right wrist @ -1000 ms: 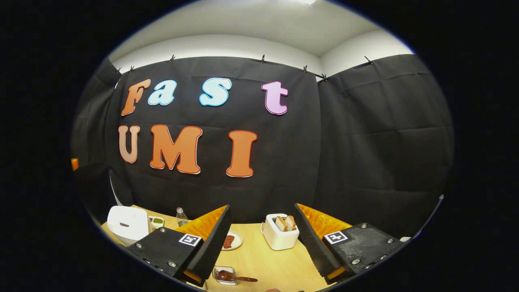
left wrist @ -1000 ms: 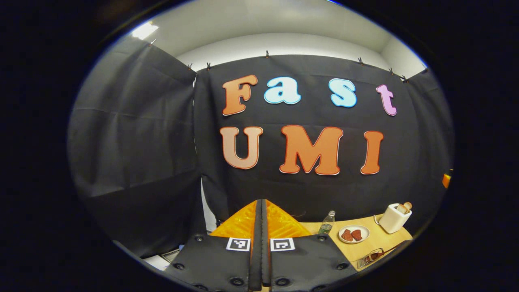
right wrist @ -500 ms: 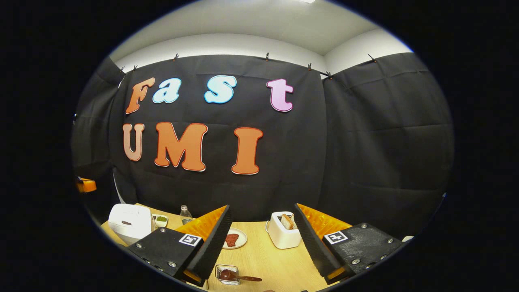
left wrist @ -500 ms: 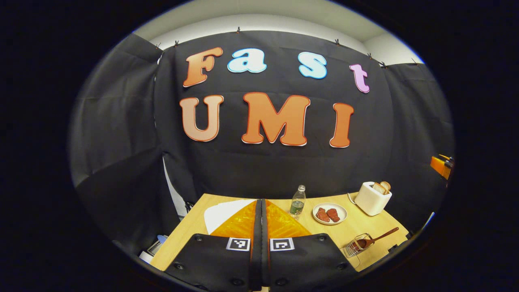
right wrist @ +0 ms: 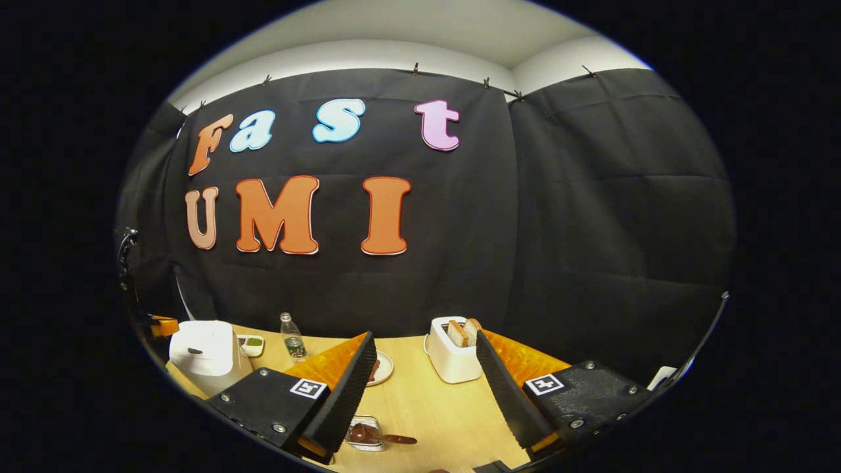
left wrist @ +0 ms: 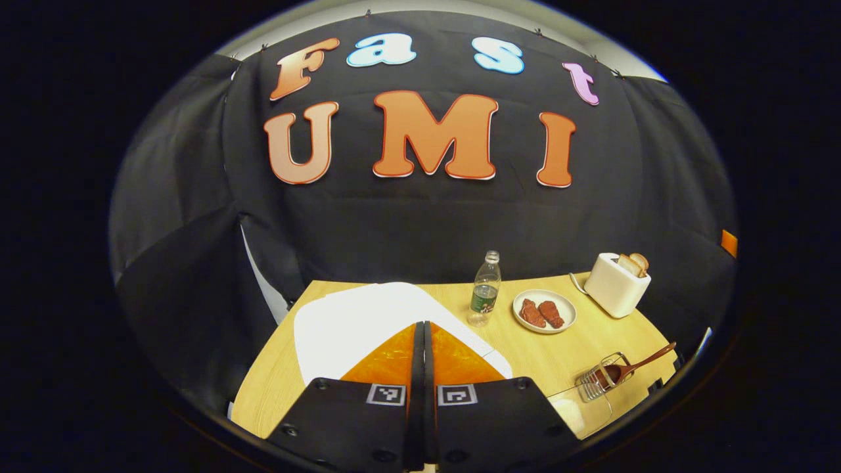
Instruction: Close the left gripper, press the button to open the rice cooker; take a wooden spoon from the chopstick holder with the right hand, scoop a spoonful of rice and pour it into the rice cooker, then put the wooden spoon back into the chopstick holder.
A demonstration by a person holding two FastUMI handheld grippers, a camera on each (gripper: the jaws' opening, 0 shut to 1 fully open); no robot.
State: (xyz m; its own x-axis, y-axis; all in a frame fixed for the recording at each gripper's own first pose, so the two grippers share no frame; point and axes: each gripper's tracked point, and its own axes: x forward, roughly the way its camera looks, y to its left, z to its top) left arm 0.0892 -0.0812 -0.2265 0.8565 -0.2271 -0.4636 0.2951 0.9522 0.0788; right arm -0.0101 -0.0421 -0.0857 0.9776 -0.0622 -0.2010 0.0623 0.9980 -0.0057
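The left claw (left wrist: 424,328) has dipped toward the rice cooker (left wrist: 355,318), fingers pressed together; the right claw (right wrist: 424,368) hangs spread. Aim squarely down onto the button.

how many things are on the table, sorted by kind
appliances: 2, the rice cooker and the toaster
bottles: 1, the water bottle
dishes: 2, the plate of meat and the small green dish
utensils and holders: 2, the wooden spoon in the chopstick holder
total: 7
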